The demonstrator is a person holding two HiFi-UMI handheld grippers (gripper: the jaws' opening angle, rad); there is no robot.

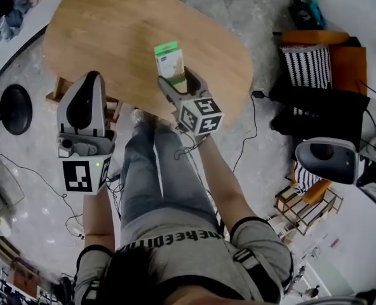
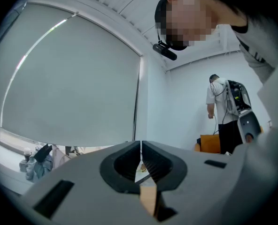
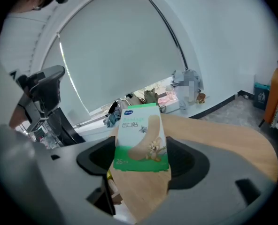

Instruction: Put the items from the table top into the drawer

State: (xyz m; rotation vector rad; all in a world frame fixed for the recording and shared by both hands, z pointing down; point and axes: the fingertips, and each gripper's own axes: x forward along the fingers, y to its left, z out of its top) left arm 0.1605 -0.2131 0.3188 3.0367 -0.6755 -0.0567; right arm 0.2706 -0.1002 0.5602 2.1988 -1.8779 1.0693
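Head view: right tool (image 1: 175, 82) grips 1 plaster box (image 1: 169, 60) over 1 table (image 1: 112, 30); left tool (image 1: 91, 78) closed, empty.

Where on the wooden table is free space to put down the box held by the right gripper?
The table top is bare everywhere: the wide patch left of and beyond the box in the right gripper, and the rounded right end. The crowding is on the floor at the right, by the chairs.
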